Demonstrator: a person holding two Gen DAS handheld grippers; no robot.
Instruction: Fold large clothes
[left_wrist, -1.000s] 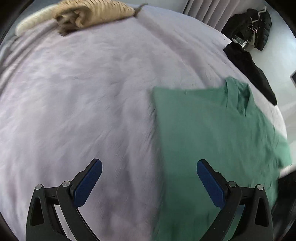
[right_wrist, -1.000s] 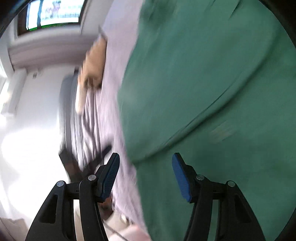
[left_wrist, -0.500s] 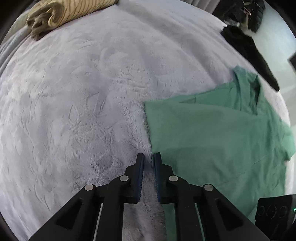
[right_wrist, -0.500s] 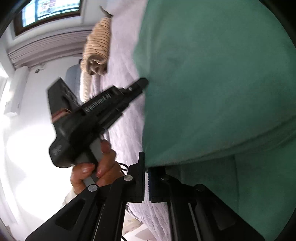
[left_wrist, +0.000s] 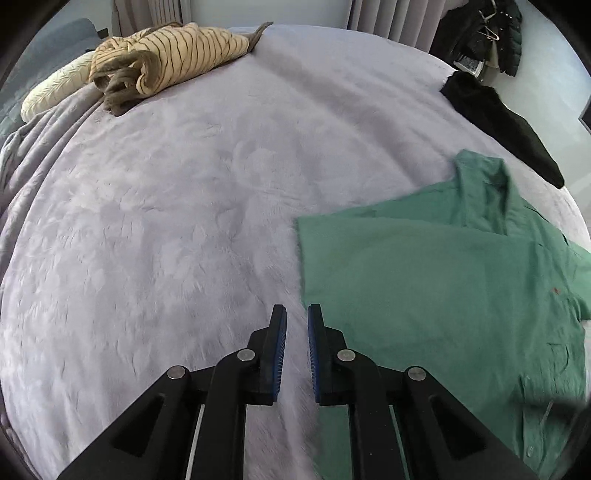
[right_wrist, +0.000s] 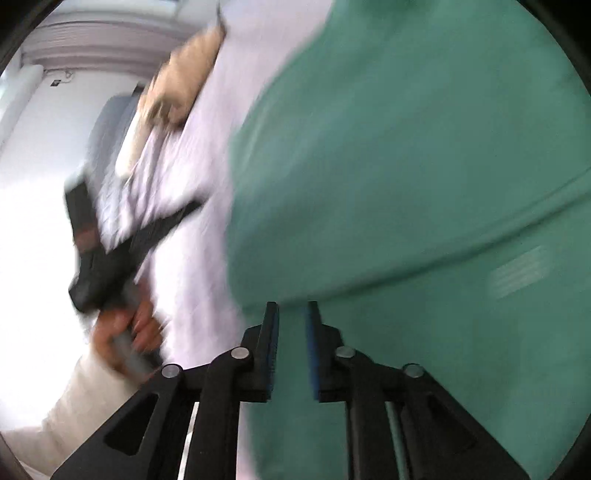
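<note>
A green collared shirt (left_wrist: 436, 280) lies partly folded on the lilac bedspread (left_wrist: 177, 206), its straight folded edge facing left. My left gripper (left_wrist: 296, 317) hovers just off that edge near the shirt's lower left, jaws a narrow gap apart and empty. In the blurred right wrist view the shirt (right_wrist: 406, 166) fills the right side. My right gripper (right_wrist: 291, 314) is over a fold edge of it, jaws a narrow gap apart, nothing between them. The left gripper (right_wrist: 122, 254) and the hand holding it show at the left there.
A striped beige garment (left_wrist: 166, 55) is bundled at the far left of the bed beside a cream pillow (left_wrist: 55, 92). A black garment (left_wrist: 498, 118) hangs over the bed's far right edge. Dark jackets (left_wrist: 484, 26) hang beyond it. Curtains line the back wall.
Both grippers were wide open a second ago, closed at the shirt's edges half a second ago, and now stand slightly apart. The left gripper has drawn back and up.
</note>
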